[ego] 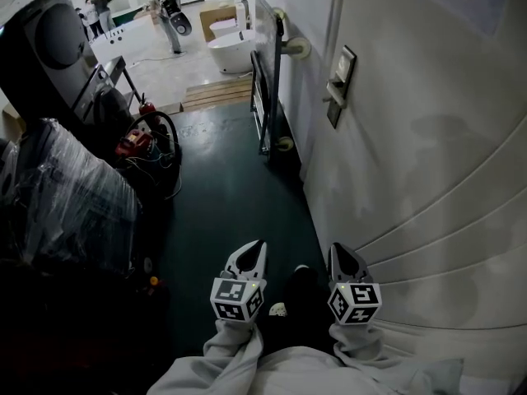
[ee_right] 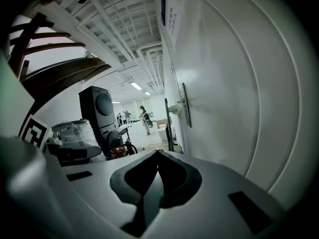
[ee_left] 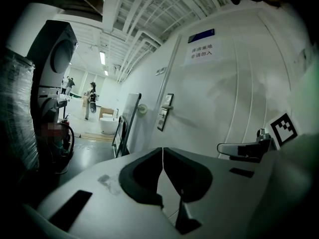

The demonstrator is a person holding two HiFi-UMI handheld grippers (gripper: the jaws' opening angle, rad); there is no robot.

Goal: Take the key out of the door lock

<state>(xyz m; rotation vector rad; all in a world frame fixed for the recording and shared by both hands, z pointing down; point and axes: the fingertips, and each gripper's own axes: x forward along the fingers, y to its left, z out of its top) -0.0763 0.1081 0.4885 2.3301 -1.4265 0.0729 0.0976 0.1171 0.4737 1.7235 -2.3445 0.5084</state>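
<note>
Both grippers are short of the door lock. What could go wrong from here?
1. The left gripper and right gripper both have their jaws shut and empty. A gripper that reaches the lock plate that way would likely only push against the key.
2. No key can be made out from here, so the handle might be grabbed instead.
3. The wheeled frame stands close beside the door, where an arm could knock it.

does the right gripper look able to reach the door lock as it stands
Probably not yet: the right gripper sits low, jaws together, well short of the door lock, though nothing blocks the way.
</note>
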